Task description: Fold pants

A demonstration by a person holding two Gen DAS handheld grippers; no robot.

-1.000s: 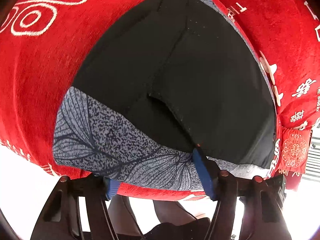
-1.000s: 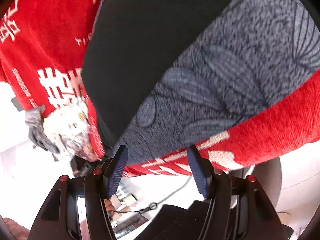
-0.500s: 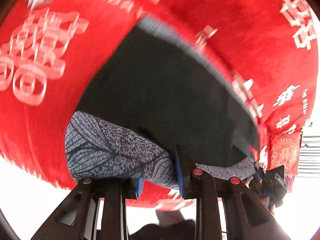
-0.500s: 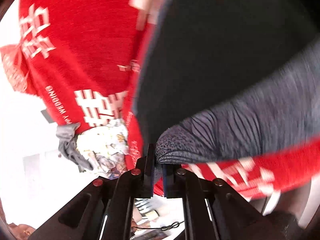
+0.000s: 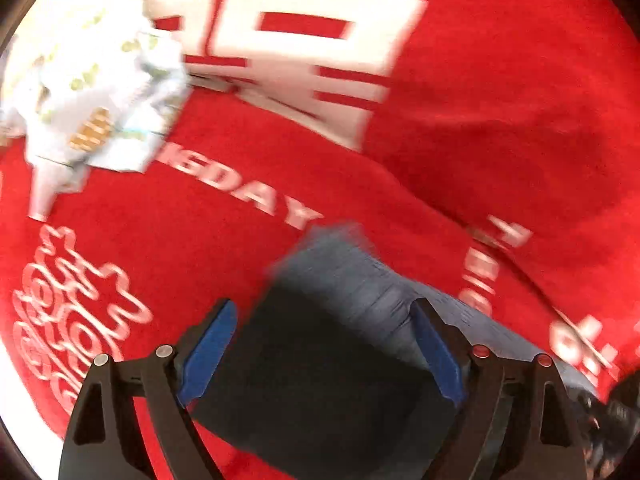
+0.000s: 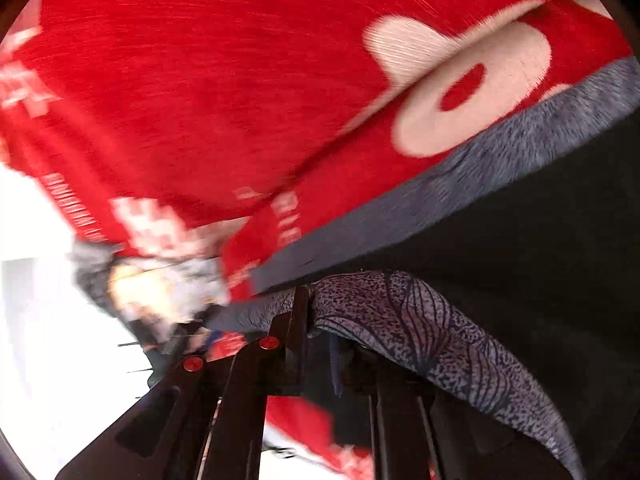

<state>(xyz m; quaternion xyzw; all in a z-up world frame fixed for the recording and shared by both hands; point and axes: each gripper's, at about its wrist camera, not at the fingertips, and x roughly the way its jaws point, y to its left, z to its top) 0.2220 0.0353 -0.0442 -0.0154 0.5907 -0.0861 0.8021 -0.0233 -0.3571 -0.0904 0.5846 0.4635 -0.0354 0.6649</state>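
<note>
The pants [image 5: 332, 360] lay on the red cloth [image 5: 500, 120]; soft and limp, they would sag unless held by the patterned hem. The left gripper [image 5: 324, 348] had its fingers spread wide over them, while the right gripper [image 6: 320, 320] pinched that hem

Motion-blurred pants [image 5: 344, 344], crumpled cloth [image 5: 92, 104]

Black pants [image 6: 540, 280] showing grey leaf-print trim, red blanket [image 5: 500, 120] bearing white lettering, blue pads [image 5: 208, 352] lining black gripper fingers
</note>
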